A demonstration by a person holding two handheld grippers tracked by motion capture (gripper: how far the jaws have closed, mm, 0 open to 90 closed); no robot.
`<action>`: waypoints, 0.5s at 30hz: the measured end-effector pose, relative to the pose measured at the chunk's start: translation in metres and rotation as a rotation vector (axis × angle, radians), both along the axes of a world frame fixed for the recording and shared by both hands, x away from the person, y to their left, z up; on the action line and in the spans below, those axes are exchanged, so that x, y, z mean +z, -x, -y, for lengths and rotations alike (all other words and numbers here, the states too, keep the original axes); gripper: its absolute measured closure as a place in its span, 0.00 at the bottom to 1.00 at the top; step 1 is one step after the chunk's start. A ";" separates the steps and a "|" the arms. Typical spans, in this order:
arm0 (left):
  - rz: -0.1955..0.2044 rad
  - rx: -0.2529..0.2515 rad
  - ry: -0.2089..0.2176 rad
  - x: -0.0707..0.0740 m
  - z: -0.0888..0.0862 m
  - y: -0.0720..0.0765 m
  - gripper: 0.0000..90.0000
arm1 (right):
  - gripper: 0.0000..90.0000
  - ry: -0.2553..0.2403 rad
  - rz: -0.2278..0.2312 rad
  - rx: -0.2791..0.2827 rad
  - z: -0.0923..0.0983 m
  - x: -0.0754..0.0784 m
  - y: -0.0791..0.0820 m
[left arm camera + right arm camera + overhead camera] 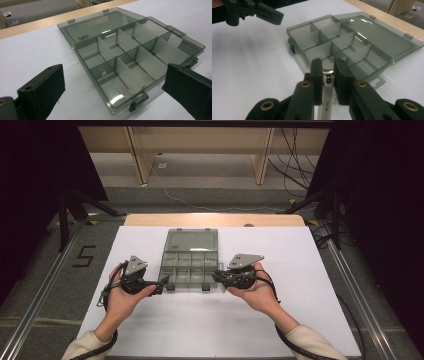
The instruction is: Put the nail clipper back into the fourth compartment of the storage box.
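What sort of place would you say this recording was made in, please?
Probably a lab recording station: a table covered in plain white, black curtains on both sides, loose cables on the floor, and a "5" taped there.

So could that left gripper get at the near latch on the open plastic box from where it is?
Probably yes. The left gripper has its jaws open with nothing between them, and the latch on the compartment box sits right ahead of them on the white table, with nothing in the way.
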State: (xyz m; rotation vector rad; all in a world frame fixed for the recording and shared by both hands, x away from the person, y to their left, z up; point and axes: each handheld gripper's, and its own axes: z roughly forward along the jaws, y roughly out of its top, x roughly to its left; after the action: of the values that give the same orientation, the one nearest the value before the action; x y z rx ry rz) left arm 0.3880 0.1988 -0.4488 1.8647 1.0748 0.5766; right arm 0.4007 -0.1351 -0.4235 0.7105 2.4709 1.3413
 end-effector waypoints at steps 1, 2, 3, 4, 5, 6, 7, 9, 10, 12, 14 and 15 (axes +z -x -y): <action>0.000 -0.001 -0.002 0.000 0.000 0.000 0.03 | 0.88 -0.001 0.002 -0.002 0.000 0.001 -0.001; -0.001 -0.003 -0.001 0.000 0.000 0.000 0.03 | 0.88 -0.010 0.005 -0.006 0.000 0.002 -0.002; -0.001 -0.007 -0.002 -0.001 0.000 0.000 0.03 | 0.88 -0.016 0.018 -0.008 0.000 0.003 -0.003; 0.000 -0.005 -0.003 -0.001 0.000 0.000 0.03 | 0.88 -0.014 0.012 -0.010 0.001 0.005 -0.003; 0.000 -0.003 -0.004 -0.001 0.000 0.000 0.03 | 0.88 -0.022 0.015 -0.016 0.000 0.006 -0.004; 0.000 -0.003 -0.003 0.000 0.000 0.000 0.03 | 0.88 -0.023 0.023 -0.017 0.001 0.007 -0.006; -0.001 -0.002 -0.002 0.000 0.000 0.000 0.03 | 0.88 -0.025 0.017 -0.022 0.001 0.008 -0.007; 0.000 -0.002 -0.003 0.000 0.000 0.000 0.03 | 0.88 -0.032 0.026 -0.028 0.001 0.010 -0.010; 0.000 -0.003 -0.003 0.000 0.000 0.000 0.03 | 0.88 -0.031 0.024 -0.031 0.002 0.012 -0.011; 0.000 -0.006 -0.002 0.000 0.000 -0.001 0.03 | 0.88 -0.039 0.028 -0.036 0.002 0.014 -0.013; 0.001 -0.002 -0.001 0.000 0.000 -0.001 0.03 | 0.88 -0.044 0.035 -0.042 0.002 0.016 -0.015; 0.001 -0.002 -0.001 0.000 0.000 -0.001 0.03 | 0.88 -0.049 0.033 -0.040 0.002 0.017 -0.016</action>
State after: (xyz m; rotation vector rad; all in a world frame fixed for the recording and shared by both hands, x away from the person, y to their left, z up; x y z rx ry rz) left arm 0.3886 0.1987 -0.4493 1.8663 1.0714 0.5771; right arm 0.4172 -0.1371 -0.4063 0.7392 2.3932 1.3921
